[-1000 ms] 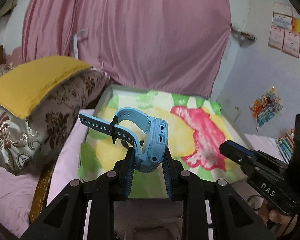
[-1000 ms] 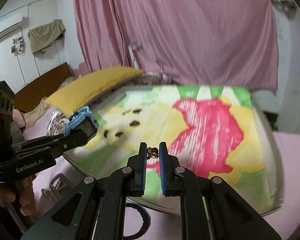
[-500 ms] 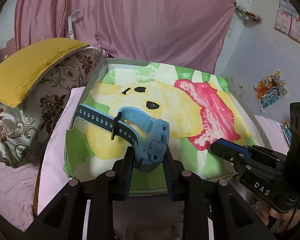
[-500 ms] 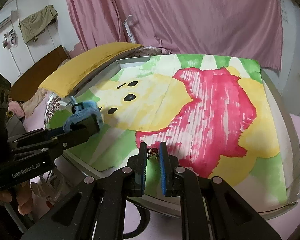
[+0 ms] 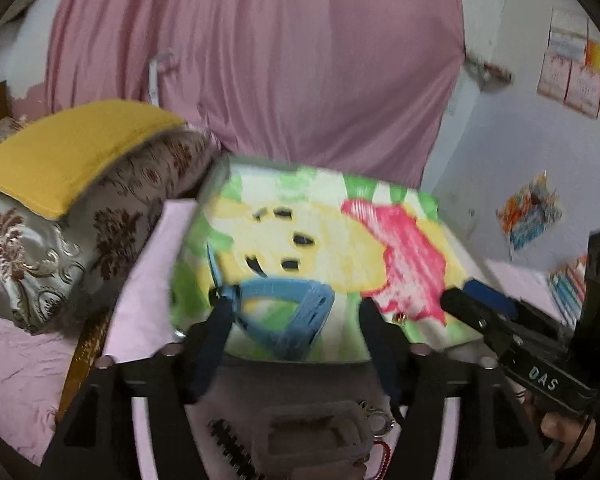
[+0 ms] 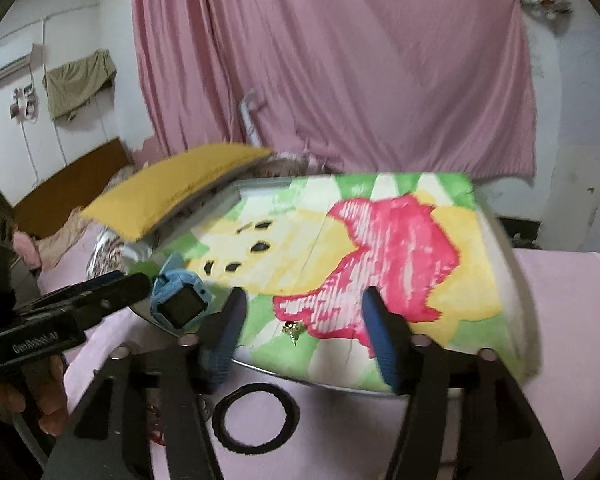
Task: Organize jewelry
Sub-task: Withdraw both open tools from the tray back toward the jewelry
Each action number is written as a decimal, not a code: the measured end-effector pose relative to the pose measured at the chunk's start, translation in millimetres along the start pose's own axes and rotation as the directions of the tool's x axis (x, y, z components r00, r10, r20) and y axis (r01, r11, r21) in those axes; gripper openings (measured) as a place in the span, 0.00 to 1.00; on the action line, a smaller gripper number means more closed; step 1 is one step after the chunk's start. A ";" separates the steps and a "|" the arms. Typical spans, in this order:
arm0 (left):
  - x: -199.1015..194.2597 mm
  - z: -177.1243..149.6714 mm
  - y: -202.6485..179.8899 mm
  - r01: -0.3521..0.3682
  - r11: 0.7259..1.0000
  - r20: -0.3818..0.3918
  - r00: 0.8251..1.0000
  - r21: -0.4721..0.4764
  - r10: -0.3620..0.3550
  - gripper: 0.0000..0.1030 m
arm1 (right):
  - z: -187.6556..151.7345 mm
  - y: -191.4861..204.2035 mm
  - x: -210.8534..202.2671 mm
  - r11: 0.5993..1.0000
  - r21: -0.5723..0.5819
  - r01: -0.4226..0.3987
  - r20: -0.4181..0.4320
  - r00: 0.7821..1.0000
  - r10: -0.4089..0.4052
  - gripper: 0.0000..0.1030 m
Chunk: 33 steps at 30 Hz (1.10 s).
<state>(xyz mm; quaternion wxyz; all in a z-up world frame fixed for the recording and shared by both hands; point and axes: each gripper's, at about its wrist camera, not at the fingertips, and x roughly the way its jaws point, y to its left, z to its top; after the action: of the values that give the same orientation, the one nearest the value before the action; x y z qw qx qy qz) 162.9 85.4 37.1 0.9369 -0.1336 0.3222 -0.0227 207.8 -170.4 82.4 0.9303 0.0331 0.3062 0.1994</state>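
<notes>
On the tray (image 6: 512, 312), watch (image 5: 296, 316) and earring (image 6: 292, 328) lie between 2 just-spread grippers.

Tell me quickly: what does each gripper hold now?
Left gripper: jaws just opened, watch released.
Right gripper: jaws just opened, earring released.

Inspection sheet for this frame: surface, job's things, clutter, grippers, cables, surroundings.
Surface: tray lined with a painted paper, on pink bedding.
Job's things: blue watch and small earring lie on the paper, both released.
Clutter: black ring and grey case on the bedding in front of the tray.
Grippers: left gripper and right gripper open, jaws just opened.
Cables: nothing seen.
Surroundings: pink curtain, yellow cushion, patterned pillow.
</notes>
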 end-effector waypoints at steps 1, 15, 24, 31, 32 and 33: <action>-7.1 -0.6 1.4 -0.006 1.000 0.027 1.000 -0.005 0.006 0.66 | -1.9 0.4 -7.5 1.000 0.004 0.000 0.025 1.000 0.000 0.62; -62.8 -29.3 11.9 -0.031 0.999 0.216 0.976 0.015 0.027 0.97 | -27.5 17.9 -61.2 0.996 -0.056 0.068 0.178 0.982 -0.057 0.92; -73.5 -46.9 15.5 -0.058 0.996 0.209 0.977 0.067 0.043 0.98 | -38.1 21.5 -64.5 0.992 -0.099 0.081 0.121 0.990 -0.069 0.96; -65.5 -54.2 22.2 -0.053 0.995 0.092 0.995 0.085 0.045 0.98 | -40.5 15.0 -48.4 0.994 -0.094 0.048 -0.009 0.999 -0.049 0.95; -63.5 -54.8 22.8 -0.049 0.995 0.074 0.996 0.084 0.043 0.98 | -40.8 14.3 -44.6 0.995 -0.092 0.037 -0.031 0.999 -0.040 0.93; -61.5 -56.0 23.0 -0.045 0.996 0.056 0.998 0.083 0.040 0.98 | -41.4 13.5 -42.1 0.995 -0.091 0.028 -0.051 0.998 -0.033 0.91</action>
<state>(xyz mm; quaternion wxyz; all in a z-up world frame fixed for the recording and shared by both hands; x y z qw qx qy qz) 79.1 102.3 25.4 0.9504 -0.0878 0.2981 -0.0128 148.1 -177.0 74.7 0.9254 -0.0188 0.3215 0.1995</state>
